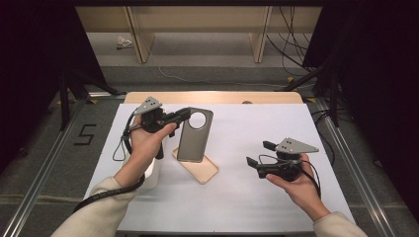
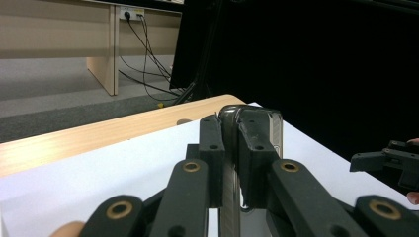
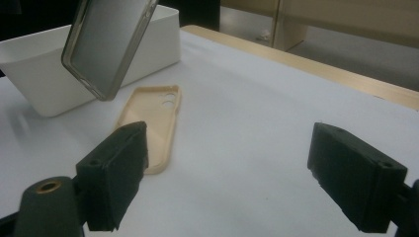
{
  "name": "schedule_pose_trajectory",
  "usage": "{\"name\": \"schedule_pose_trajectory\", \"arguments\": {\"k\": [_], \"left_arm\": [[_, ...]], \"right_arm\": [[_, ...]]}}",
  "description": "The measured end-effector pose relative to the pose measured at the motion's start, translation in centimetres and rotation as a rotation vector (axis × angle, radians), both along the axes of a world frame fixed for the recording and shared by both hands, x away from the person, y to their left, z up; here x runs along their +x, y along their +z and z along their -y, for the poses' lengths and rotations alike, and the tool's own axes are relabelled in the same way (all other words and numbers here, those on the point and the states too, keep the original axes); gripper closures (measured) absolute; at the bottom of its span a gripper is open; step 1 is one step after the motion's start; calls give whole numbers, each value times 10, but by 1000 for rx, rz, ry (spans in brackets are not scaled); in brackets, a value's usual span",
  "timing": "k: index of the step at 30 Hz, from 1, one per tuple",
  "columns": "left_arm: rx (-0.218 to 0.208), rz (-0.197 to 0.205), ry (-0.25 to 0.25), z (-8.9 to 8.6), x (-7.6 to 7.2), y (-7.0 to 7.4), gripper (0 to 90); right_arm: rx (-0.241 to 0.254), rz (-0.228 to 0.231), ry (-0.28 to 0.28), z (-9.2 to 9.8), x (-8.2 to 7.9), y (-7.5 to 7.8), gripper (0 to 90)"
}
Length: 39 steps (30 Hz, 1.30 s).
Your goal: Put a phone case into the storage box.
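My left gripper (image 1: 183, 116) is shut on the edge of a dark grey phone case (image 1: 195, 136), which hangs tilted above the table with its round camera hole at the top. In the left gripper view the case's edge (image 2: 228, 112) stands clamped between the two jaws (image 2: 230, 163). Under it a beige phone case (image 1: 198, 168) lies flat on the white table sheet. In the right gripper view the grey case (image 3: 106, 44) hangs above the beige case (image 3: 154, 118). My right gripper (image 1: 260, 153) is held open at the right, jaws (image 3: 237, 177) wide apart with nothing between them.
A white box (image 1: 154, 172) stands under my left forearm, beside the beige case; it is the white box (image 3: 39, 69) in the right gripper view too. The white sheet (image 1: 232, 197) covers a wooden table. Beyond the far edge are desk legs and cables on the floor.
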<state>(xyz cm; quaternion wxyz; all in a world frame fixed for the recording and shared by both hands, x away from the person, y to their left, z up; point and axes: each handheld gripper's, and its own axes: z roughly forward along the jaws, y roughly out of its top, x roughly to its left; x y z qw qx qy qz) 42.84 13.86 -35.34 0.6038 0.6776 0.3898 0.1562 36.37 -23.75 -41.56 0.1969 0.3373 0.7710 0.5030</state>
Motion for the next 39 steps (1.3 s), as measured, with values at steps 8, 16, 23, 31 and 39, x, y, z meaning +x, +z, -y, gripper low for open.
{"name": "schedule_pose_trajectory", "arguments": {"k": [8,16,23,31,39], "left_arm": [[-7,10,11,-12,2,3,817],[-9,16,23,-20,4,6,818],[-6,21,35,-27,6,11,817],[-10,27,46,-37,9,14,818],[-15,36,59,-46,11,19,818]], "right_arm": [[0,1,-11,5,-3,0,167],[3,1,-17,9,-5,-1,167],[6,1,-24,13,-6,-1,166],[10,-1,-30,16,-7,-1,167],[11,-3,-30,16,-7,-1,167]]}}
